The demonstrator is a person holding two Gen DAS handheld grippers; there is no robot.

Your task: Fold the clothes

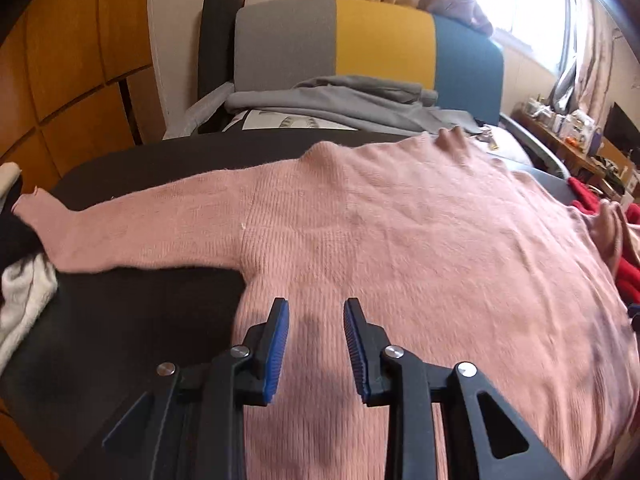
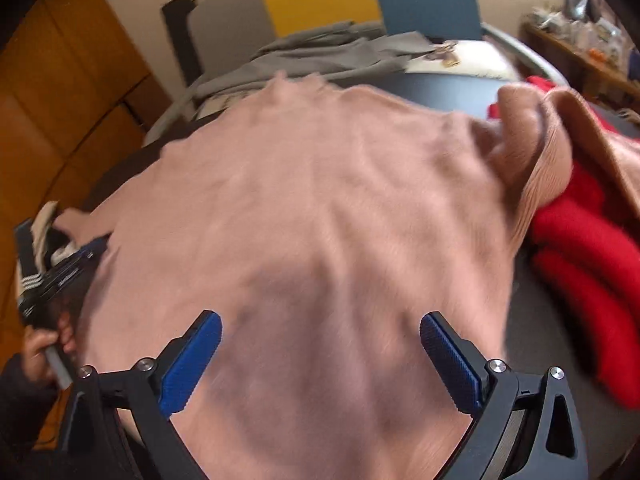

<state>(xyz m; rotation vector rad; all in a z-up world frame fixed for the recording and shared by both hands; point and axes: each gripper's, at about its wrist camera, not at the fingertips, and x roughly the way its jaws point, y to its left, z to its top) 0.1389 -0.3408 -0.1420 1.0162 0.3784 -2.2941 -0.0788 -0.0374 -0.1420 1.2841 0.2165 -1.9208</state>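
Observation:
A pink knit sweater (image 1: pixel 400 232) lies spread flat on a dark table (image 1: pixel 140 320), its left sleeve (image 1: pixel 140 224) stretched out toward the left edge. My left gripper (image 1: pixel 316 304) hovers over the sweater's body just below the armpit; its blue pads stand apart with nothing pinched between them. In the right wrist view the sweater (image 2: pixel 320 184) fills the middle, and my right gripper (image 2: pixel 320 318) hangs above its body with jaws wide apart and empty. The other sleeve (image 2: pixel 532 148) is bunched up over a red garment. The left gripper (image 2: pixel 68 268) shows at the left edge, held by a hand (image 2: pixel 48 344).
A red garment (image 2: pixel 580 248) lies folded at the table's right side. Grey clothing (image 1: pixel 340 100) is piled behind the table, in front of a grey, yellow and blue panel (image 1: pixel 380 40). White and black cloth (image 1: pixel 24 300) sits at the left edge. Wooden cabinets stand left.

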